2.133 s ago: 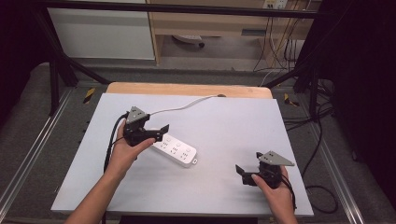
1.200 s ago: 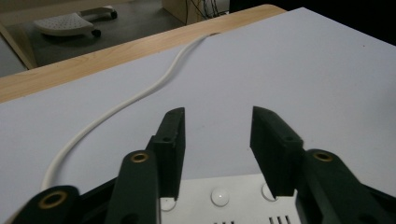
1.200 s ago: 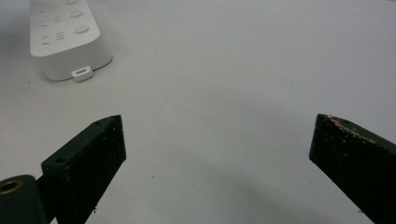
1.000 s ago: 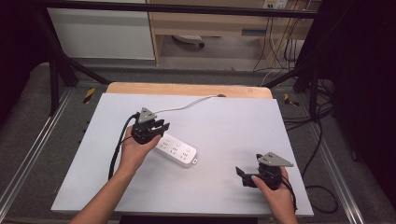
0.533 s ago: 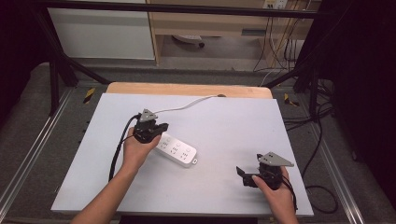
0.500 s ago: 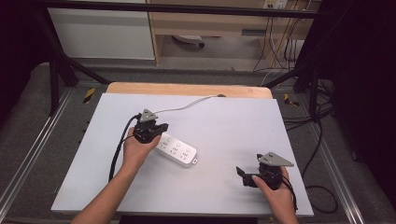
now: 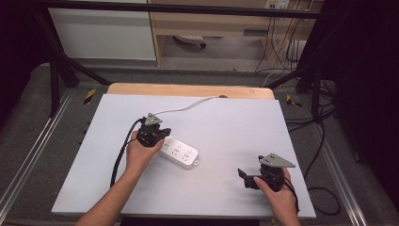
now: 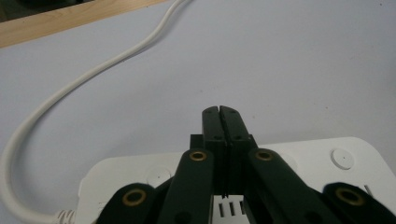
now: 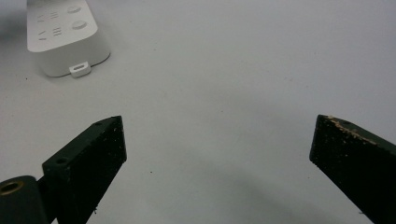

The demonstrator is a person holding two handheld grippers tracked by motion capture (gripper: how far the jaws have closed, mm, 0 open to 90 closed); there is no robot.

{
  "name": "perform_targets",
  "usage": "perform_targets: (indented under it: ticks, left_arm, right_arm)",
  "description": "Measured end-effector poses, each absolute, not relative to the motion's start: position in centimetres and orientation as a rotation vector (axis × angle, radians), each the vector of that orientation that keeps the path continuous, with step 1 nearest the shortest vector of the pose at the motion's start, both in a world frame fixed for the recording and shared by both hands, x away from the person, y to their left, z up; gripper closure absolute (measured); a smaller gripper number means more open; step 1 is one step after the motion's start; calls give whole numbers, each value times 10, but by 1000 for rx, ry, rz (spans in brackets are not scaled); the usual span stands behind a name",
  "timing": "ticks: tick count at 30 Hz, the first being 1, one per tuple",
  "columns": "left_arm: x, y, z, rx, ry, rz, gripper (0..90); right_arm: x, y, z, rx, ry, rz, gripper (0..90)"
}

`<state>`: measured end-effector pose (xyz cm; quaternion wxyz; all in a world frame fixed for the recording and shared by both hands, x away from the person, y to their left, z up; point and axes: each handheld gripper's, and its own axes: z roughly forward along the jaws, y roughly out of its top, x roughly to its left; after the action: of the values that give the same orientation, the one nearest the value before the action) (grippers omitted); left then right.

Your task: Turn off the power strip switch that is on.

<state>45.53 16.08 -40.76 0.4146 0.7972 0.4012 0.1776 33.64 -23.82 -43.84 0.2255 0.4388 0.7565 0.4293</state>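
A white power strip [image 7: 181, 151] lies at an angle in the middle of the white table [image 7: 226, 122], and its white cord [image 7: 188, 106] runs off toward the far edge. My left gripper [image 7: 162, 134] sits over the cord end of the strip. In the left gripper view the power strip [image 8: 327, 163] lies just beneath the left gripper [image 8: 219, 112], whose jaws are shut together with nothing between them; I cannot tell whether they touch the strip. My right gripper [image 7: 245, 179] rests open near the front right. The right gripper [image 9: 217, 135] has bare table between its jaws, with the power strip [image 9: 60, 32] far off.
A wooden strip [image 7: 188, 89] borders the table's far edge, where the cord [image 8: 93, 74] leaves. A black cable [image 7: 117, 160] trails from the left gripper along the forearm. Dark frame rails and floor cables surround the table.
The left gripper has moved right onto the cord end of the strip and its jaws have closed together. The right gripper has stayed where it was.
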Motion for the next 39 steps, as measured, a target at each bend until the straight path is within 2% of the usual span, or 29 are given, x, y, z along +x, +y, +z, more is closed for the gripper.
perform_targets:
  ticks: [39]
  left_arm:
    - [453, 155, -424, 2078, 998, 450, 900]
  right_arm:
    - [336, -239, -437, 1216, 2092, 1186, 41]
